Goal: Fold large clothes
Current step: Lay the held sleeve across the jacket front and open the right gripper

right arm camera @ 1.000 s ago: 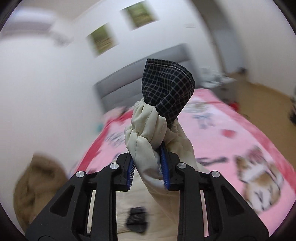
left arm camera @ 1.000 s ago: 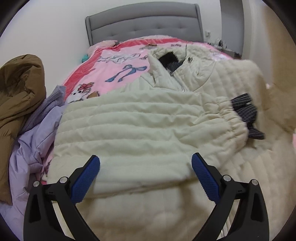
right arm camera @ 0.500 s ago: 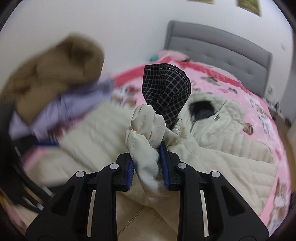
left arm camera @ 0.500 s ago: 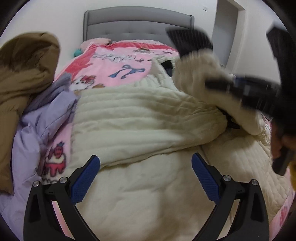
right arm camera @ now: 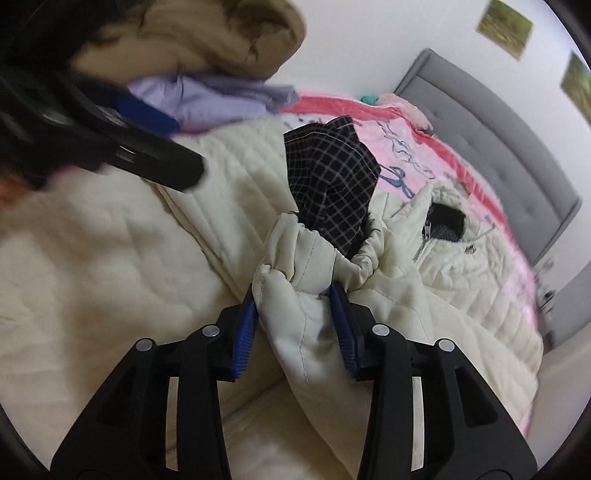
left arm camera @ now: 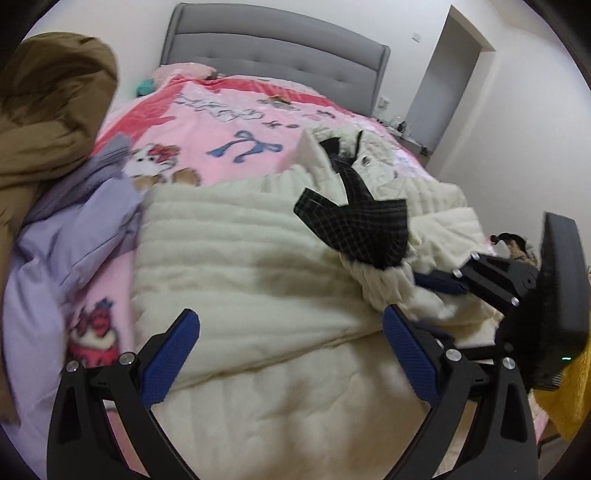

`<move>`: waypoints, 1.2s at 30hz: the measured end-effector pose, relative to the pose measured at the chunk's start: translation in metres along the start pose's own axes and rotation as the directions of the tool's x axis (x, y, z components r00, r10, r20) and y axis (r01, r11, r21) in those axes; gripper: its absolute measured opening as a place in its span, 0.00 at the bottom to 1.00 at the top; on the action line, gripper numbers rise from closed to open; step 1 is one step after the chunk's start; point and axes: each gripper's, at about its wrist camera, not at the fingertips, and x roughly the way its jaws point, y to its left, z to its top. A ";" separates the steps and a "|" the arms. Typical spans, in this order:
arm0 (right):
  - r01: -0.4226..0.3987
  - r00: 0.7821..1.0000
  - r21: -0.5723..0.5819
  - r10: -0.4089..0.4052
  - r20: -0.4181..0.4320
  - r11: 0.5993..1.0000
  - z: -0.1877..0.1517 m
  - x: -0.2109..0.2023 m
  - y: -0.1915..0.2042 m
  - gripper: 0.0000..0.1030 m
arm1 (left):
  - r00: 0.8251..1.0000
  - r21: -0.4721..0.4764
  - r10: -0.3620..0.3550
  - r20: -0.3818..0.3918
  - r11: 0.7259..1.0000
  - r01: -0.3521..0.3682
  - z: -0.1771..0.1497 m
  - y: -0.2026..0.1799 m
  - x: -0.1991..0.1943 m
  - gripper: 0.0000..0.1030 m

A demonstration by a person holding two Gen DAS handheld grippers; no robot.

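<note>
**Cuff about to drop onto the folded coat**

The coat (left arm camera: 258, 266) lies across the near end of the bed (left arm camera: 229, 122). The right tongs (right arm camera: 295, 325) are opening with the cuff (right arm camera: 295, 273) between the pads; the left tongs (left arm camera: 291, 354) hover open and empty. Released here, the sleeve may slide off the fold. The coat's near hem is cut off, and motion blur smears the left edge.

A grey padded headboard (left arm camera: 273, 62) stands against a white wall (left arm camera: 424, 22) at twelve o'clock, a doorway (left arm camera: 454, 85) at two, with two pictures (right arm camera: 506, 27) above the bed.
</note>
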 end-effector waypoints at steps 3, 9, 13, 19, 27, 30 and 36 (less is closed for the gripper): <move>-0.020 0.999 0.028 0.019 0.032 0.999 -0.010 -0.030 -0.006 0.42 | 0.998 -0.015 -0.060 -0.002 0.998 0.060 0.010 -0.012 0.004 0.95; 0.014 0.997 0.032 -0.016 0.077 0.999 -0.029 -0.073 -0.009 0.73 | 0.989 -0.002 -0.146 -0.004 0.989 0.146 0.008 -0.049 0.008 0.95; 0.072 0.996 0.048 -0.074 0.050 0.996 -0.045 -0.083 -0.012 0.73 | 0.974 -0.093 -0.209 -0.088 0.975 0.201 0.001 -0.057 0.024 0.95; 0.220 0.973 0.054 -0.215 -0.085 0.974 -0.095 -0.094 -0.036 0.75 | 0.973 -0.306 -0.206 -0.108 0.938 0.165 -0.021 -0.074 0.036 0.95; 0.506 0.827 -0.015 -0.490 -0.276 0.862 -0.162 -0.081 -0.078 0.77 | 0.994 -0.221 0.051 0.095 0.975 -0.029 -0.033 -0.125 0.013 0.95; 0.541 0.800 -0.035 -0.527 -0.287 0.840 -0.169 -0.073 -0.091 0.77 | 0.997 -0.177 0.046 0.055 0.984 -0.036 -0.032 -0.125 0.031 0.95; 0.469 0.817 -0.101 -0.475 -0.326 0.877 -0.174 -0.040 -0.109 0.45 | 0.999 -0.265 -0.020 -0.035 0.964 0.010 -0.019 -0.093 0.071 0.80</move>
